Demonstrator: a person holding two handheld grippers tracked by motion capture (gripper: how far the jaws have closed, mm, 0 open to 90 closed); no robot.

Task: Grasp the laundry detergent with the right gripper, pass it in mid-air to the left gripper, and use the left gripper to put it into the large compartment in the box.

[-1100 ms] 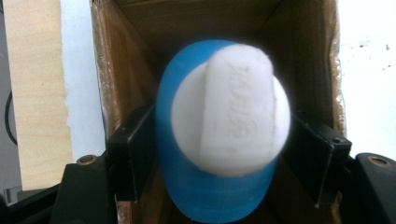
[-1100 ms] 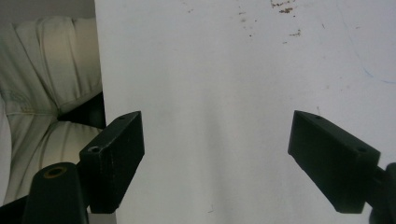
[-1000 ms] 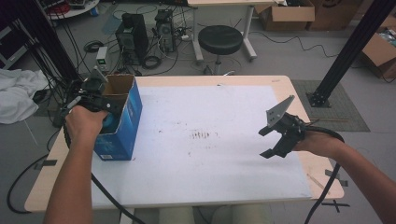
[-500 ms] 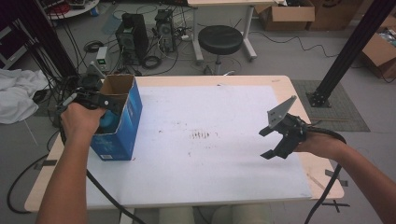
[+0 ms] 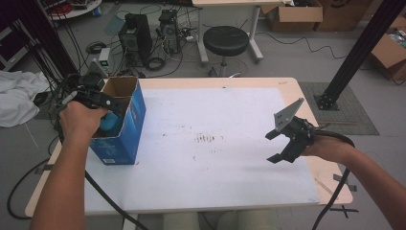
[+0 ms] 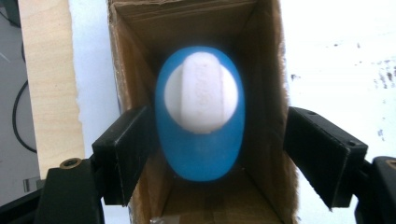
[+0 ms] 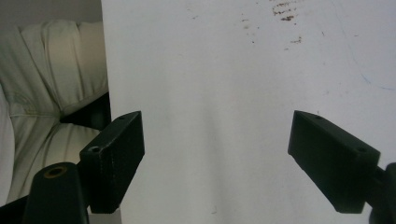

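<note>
The blue bottle sits down inside the cardboard box, so I judge the drop done. My left tongs hang spread and empty above it; my right tongs wait open over the worktop.

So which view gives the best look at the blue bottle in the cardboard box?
The left gripper view: it looks straight down on the blue bottle and its white cap, inside the cardboard box. The high view shows a sliver of blue beside the hand. The right gripper view faces bare table.
</note>
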